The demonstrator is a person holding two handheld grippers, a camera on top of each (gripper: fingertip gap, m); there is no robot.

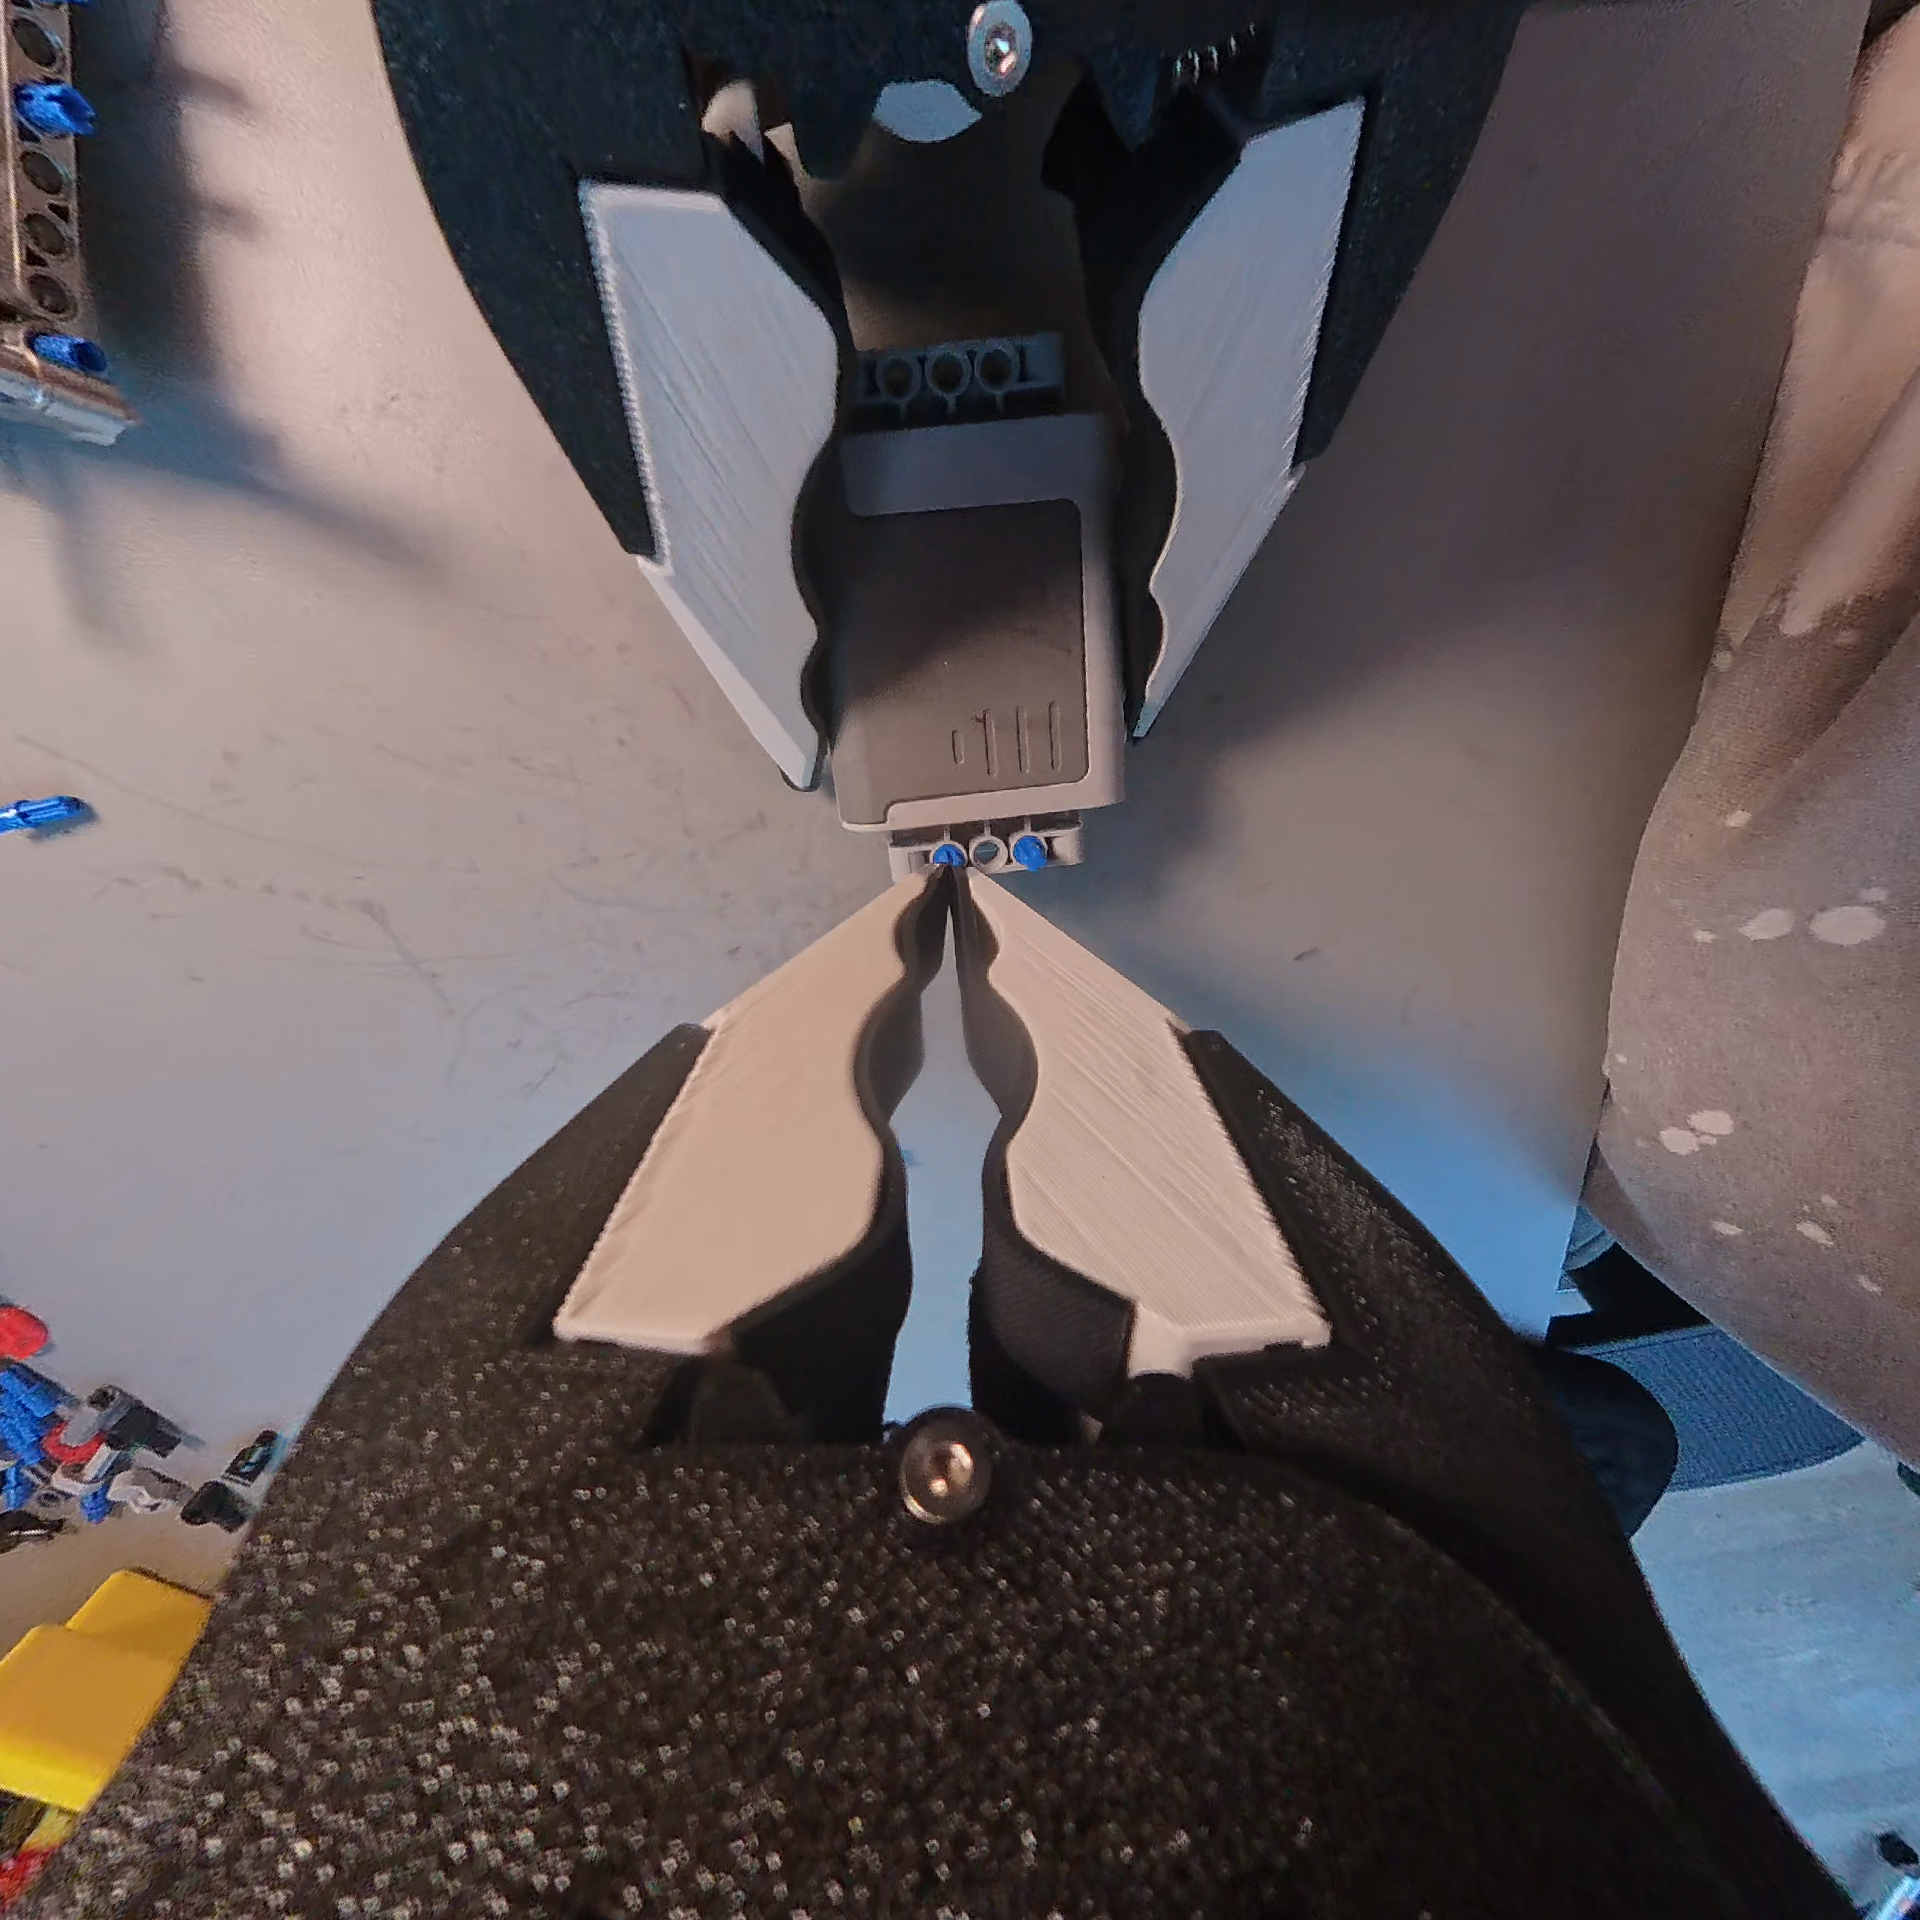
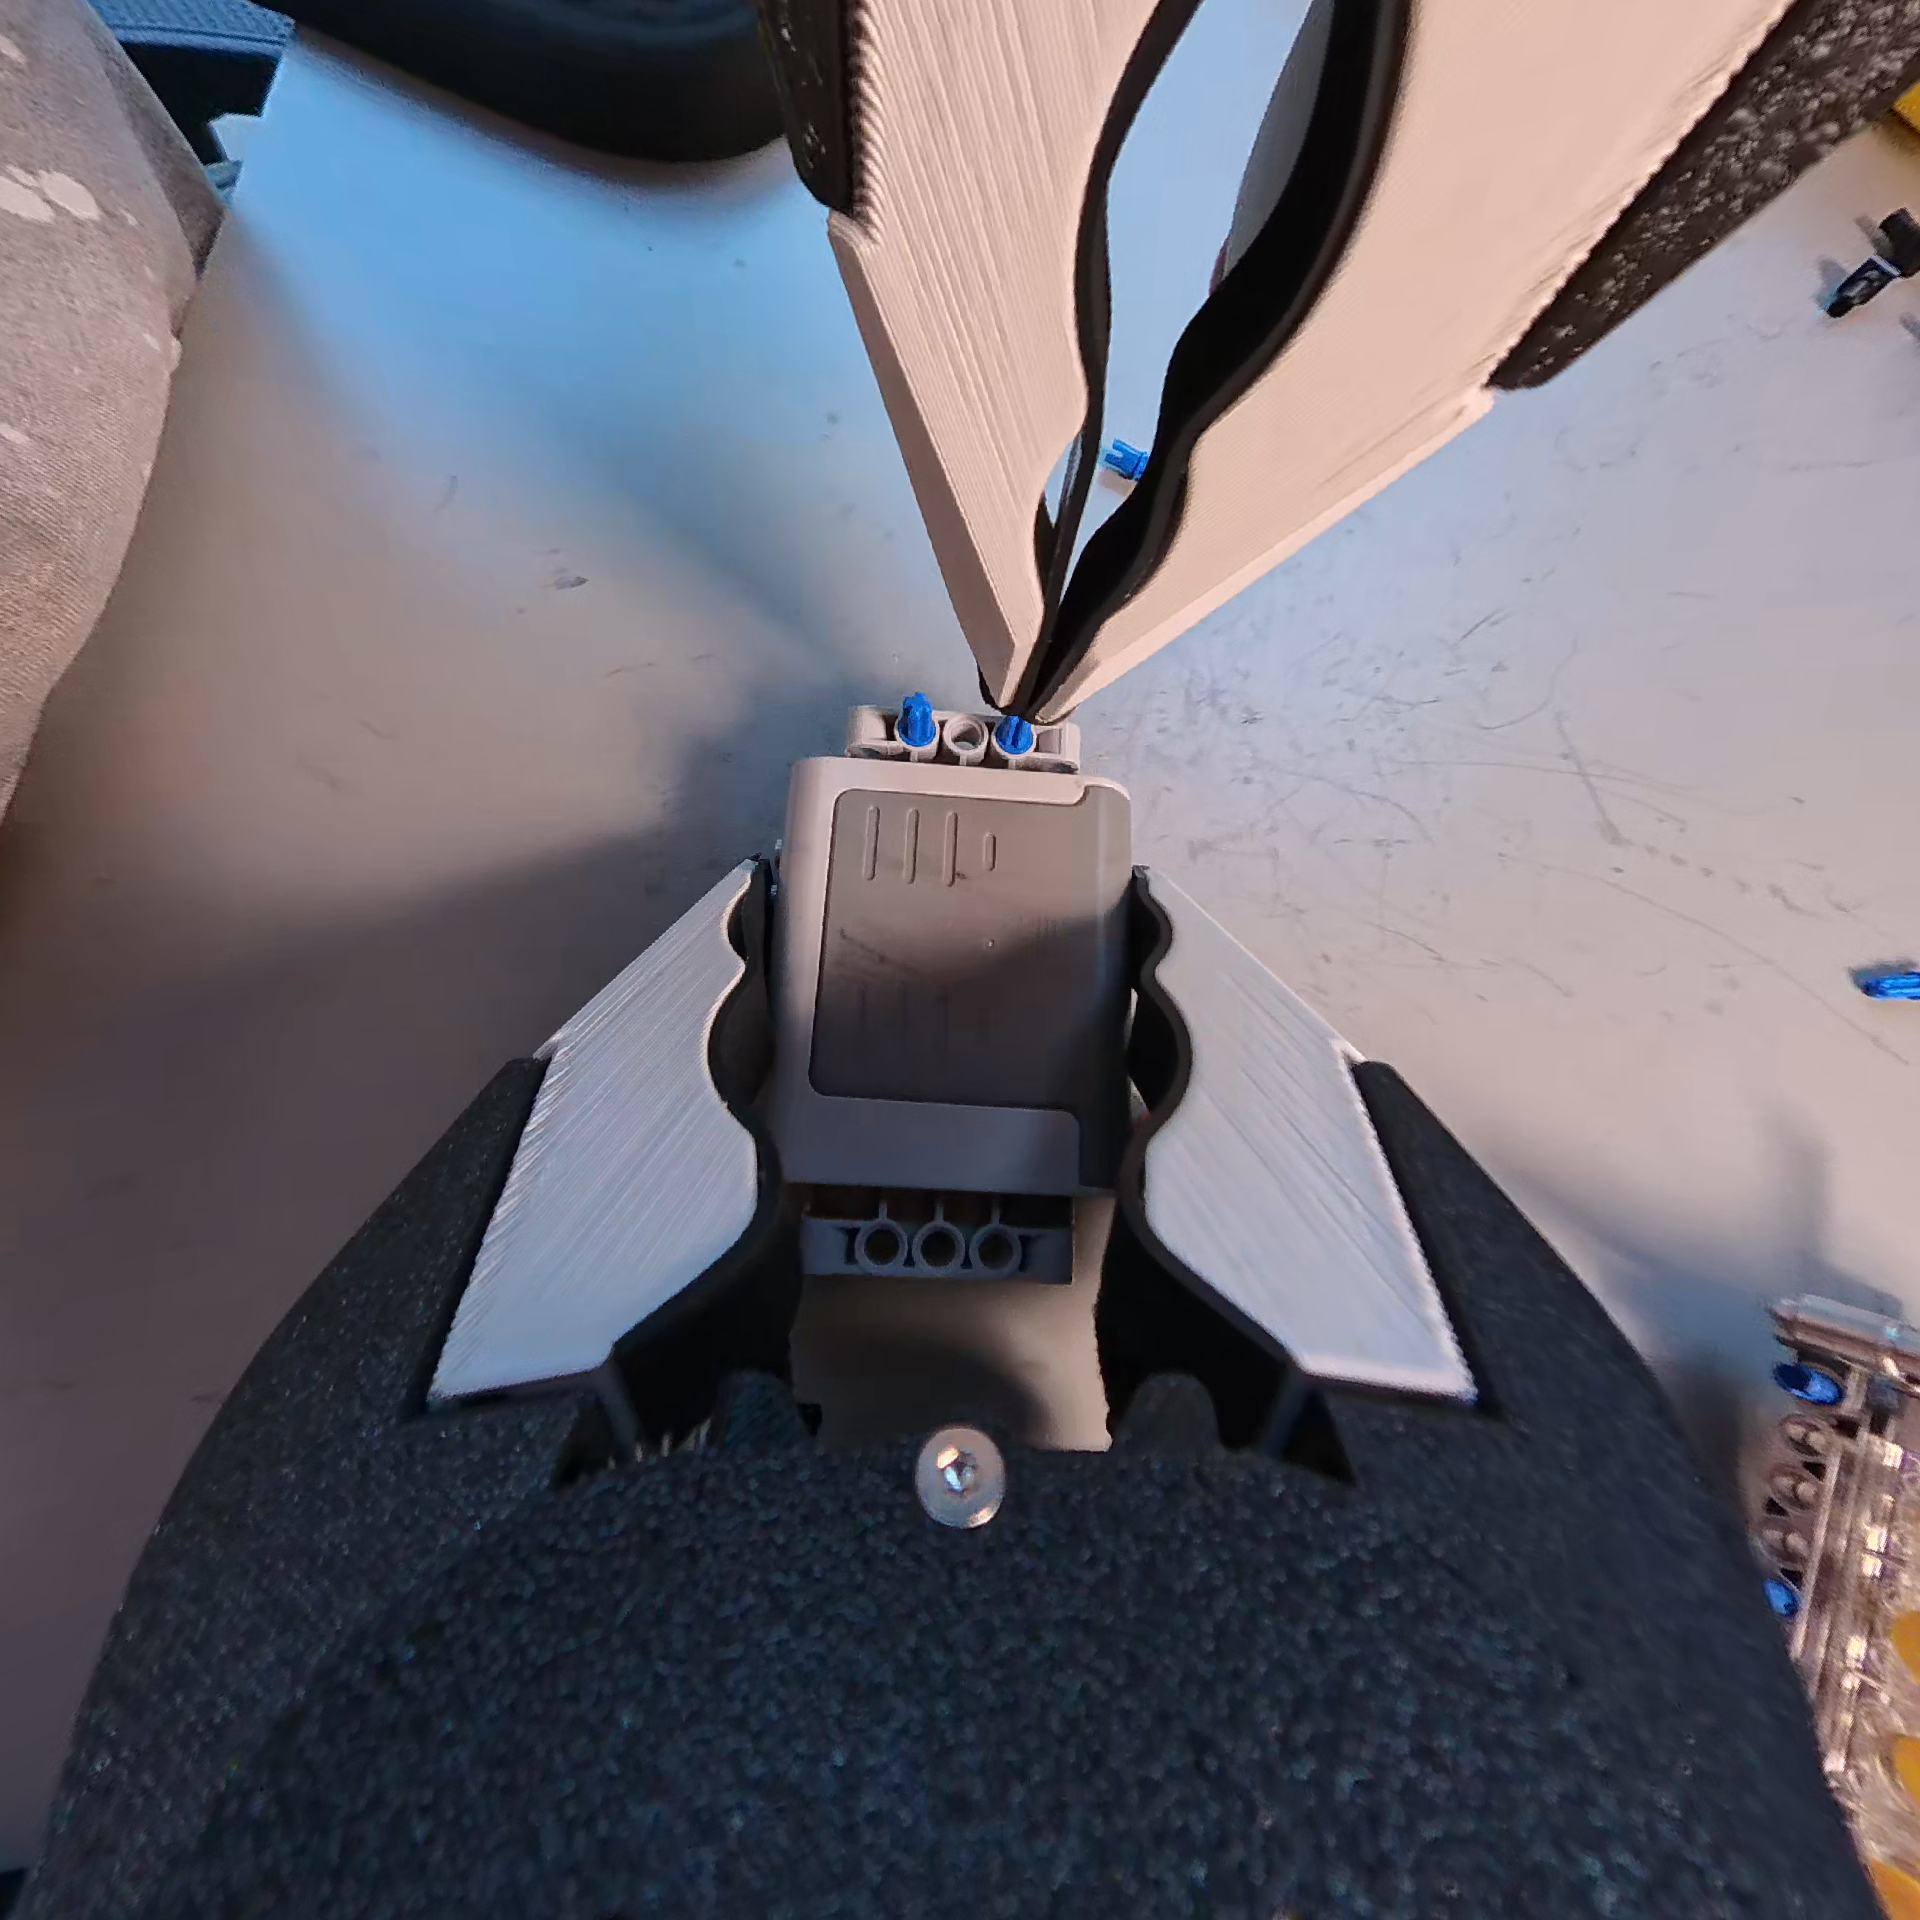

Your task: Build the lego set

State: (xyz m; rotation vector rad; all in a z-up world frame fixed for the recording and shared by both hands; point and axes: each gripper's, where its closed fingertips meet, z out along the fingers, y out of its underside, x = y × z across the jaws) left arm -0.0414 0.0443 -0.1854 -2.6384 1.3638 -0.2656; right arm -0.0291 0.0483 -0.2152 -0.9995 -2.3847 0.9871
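My right gripper (image 2: 953, 873) is shut on a grey box-shaped building-toy block (image 2: 956, 966), gripping its two sides above the white table (image 2: 1455, 831). The block's far end has a light grey three-hole beam (image 2: 966, 736) with two blue pins in it. My left gripper (image 1: 948, 875) comes from the opposite side with its tips pinched on one blue pin (image 1: 945, 854), which also shows in the right wrist view (image 2: 1013, 734). The other blue pin (image 2: 914, 720) stands free. The block (image 1: 966, 623) and right gripper (image 1: 977, 758) show in the left wrist view.
Loose blue pins lie on the table (image 1: 47, 812) (image 2: 1886, 982). A beam assembly with blue pins (image 1: 42, 208) (image 2: 1849, 1507) sits at the edge. A pile of small parts (image 1: 73, 1444) and a yellow piece (image 1: 94, 1683) lie left. A person's clothed body (image 1: 1766, 935) is close by. Only a small space, under 4 cm, lies between the two pairs of fingers.
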